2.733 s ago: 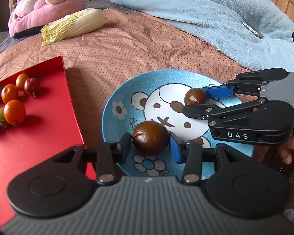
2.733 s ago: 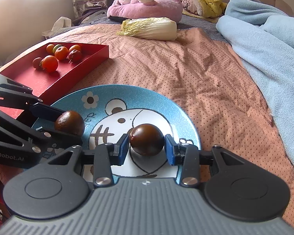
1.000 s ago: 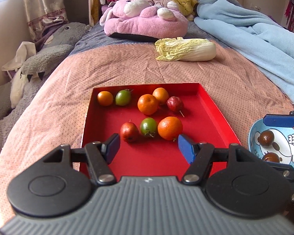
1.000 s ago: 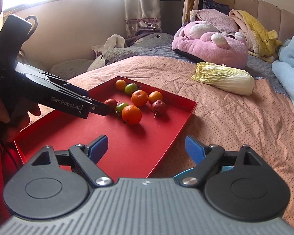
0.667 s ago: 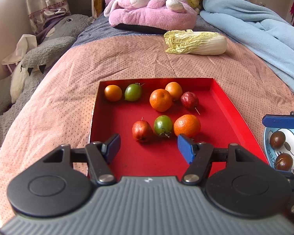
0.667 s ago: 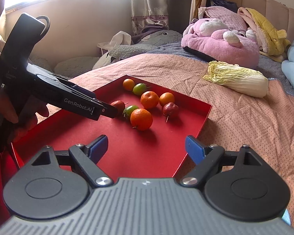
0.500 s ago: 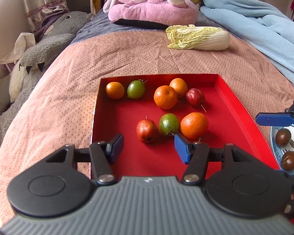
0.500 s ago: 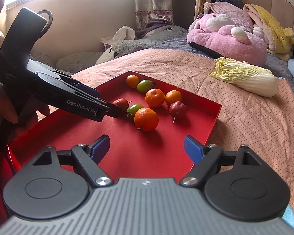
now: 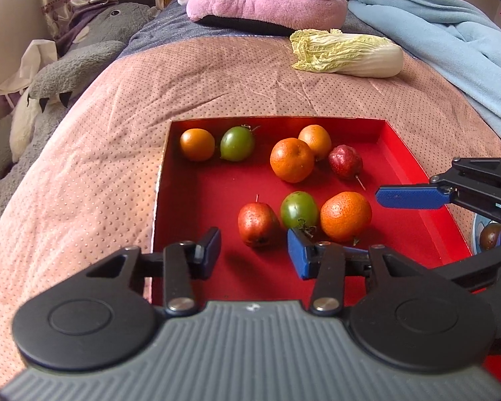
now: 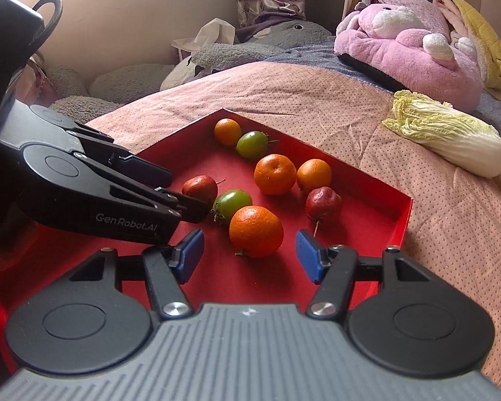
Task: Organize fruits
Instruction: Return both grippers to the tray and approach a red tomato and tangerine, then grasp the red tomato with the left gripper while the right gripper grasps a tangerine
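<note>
A red tray [image 9: 203, 197] [image 10: 357, 200] on the bed holds several small fruits: oranges, green ones and red ones. My left gripper [image 9: 254, 250] is open just in front of a red fruit [image 9: 257, 224] [image 10: 200, 187], with a green fruit [image 9: 299, 209] [image 10: 233, 202] beside it. My right gripper [image 10: 248, 255] is open just in front of an orange [image 10: 255, 230] [image 9: 345, 215]. The right gripper's fingers [image 9: 410, 197] also show in the left wrist view. A brown fruit [image 9: 491, 235] lies on the blue plate [image 9: 476, 230] at the right edge.
A napa cabbage [image 9: 345, 53] [image 10: 447, 132] lies on the pink quilt beyond the tray. A pink plush [image 9: 267, 0] [image 10: 407, 50], a grey plush [image 9: 66, 67] and a blue blanket [image 9: 451, 33] lie around the bed.
Both grippers let go of brown fruits on the blue plate, swung left to the red tray and opened. In the last half second both came closer to the fruits.
</note>
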`<state>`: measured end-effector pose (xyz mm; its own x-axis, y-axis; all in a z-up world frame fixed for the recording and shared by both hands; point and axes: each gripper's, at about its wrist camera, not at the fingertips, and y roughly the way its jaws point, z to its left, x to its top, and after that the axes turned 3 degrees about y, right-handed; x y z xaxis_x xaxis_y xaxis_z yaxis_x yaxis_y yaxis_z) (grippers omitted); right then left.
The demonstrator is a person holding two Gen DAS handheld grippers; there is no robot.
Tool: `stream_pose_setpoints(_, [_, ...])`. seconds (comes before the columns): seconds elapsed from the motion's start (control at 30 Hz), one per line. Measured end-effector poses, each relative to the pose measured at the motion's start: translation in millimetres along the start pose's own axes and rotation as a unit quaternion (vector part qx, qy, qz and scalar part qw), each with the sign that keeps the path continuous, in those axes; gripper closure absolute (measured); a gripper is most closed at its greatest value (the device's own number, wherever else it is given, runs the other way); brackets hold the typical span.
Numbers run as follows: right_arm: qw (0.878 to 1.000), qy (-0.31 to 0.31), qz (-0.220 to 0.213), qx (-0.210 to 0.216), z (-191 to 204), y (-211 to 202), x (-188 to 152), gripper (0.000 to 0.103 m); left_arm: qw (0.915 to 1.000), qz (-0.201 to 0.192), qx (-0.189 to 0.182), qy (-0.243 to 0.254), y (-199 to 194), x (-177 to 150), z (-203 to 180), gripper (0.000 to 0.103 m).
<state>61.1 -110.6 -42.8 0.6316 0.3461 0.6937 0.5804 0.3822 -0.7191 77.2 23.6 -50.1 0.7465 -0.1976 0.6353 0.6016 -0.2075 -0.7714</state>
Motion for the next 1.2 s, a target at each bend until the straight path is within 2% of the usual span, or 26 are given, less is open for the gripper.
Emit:
stream_pose_setpoints(0.27, [1.0,-0.004,0.014,-0.006,-7,19,8,0.048,0.9998,0.007,-0.015,-0.011,9,5,4,0.061])
stream_pose_setpoints(0.4, [1.0,-0.009,0.015,0.003,-6,24,10,0.058,0.9996,0.008,-0.019,-0.017,12,7,6,0.061])
stream_pose_setpoints(0.63, [1.0,-0.017,0.013,-0.004,-7,16,5,0.059,0.9995,0.009,-0.025,-0.019,15,8,5,0.061])
stream_pose_setpoints(0.87, [1.0,0.007,0.015,-0.007,-19,-4,-14,0.059,0.9998,0.005,-0.022,-0.002,19,10,-1,0.061])
stream_pose_setpoints(0.9, [1.0,0.009,0.014,-0.009,-20,-6,-16,0.059,0.9998,0.004,-0.019,0.001,19,10,-2,0.062])
stream_pose_setpoints(0.93, [1.0,0.012,0.014,-0.01,-20,-7,-18,0.059,0.9998,0.004,-0.02,0.002,19,9,-2,0.071])
stream_pose_setpoints(1.2, [1.0,0.027,0.01,-0.011,-22,-16,-25,0.059,0.9996,0.0,-0.026,-0.006,17,8,-1,0.07])
